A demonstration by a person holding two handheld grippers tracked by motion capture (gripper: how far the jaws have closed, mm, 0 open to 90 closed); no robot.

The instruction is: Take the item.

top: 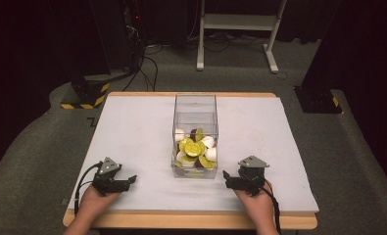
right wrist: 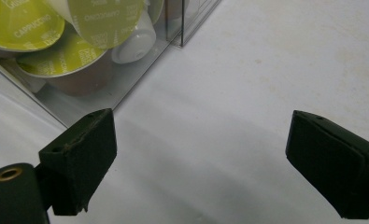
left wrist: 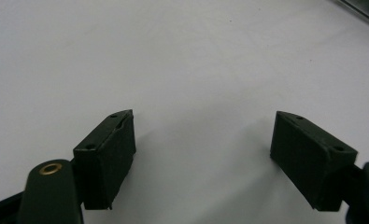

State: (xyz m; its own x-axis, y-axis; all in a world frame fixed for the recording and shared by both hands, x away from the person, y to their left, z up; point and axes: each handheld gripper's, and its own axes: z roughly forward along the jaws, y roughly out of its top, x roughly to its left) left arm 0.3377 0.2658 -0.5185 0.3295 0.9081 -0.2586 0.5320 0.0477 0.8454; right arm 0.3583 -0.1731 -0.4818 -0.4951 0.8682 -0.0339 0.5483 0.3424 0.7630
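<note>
Black and low on the white table (top: 132,127), the left claw (top: 127,182) lies near the front edge, held from behind by the person's left hand (top: 94,198) — its jaws stand wide apart with bare white surface between them, and they point toward the middle of the table. At the centre stands a clear plastic box (top: 195,108), its near half heaped with coffee capsules (top: 195,149) that have yellow-green lids and white or brown cups. Just right of the box's near corner rests the right claw (top: 229,180), gripped by the right hand (top: 257,200); its jaws are also spread wide and hold nothing, aimed leftward at the box. Cables trail back from both claws along the wrists. Wood edges the table, grey carpet lies around it, and beyond it stand a white frame (top: 240,29) and dark equipment with yellow-black striped feet (top: 85,95).
</note>
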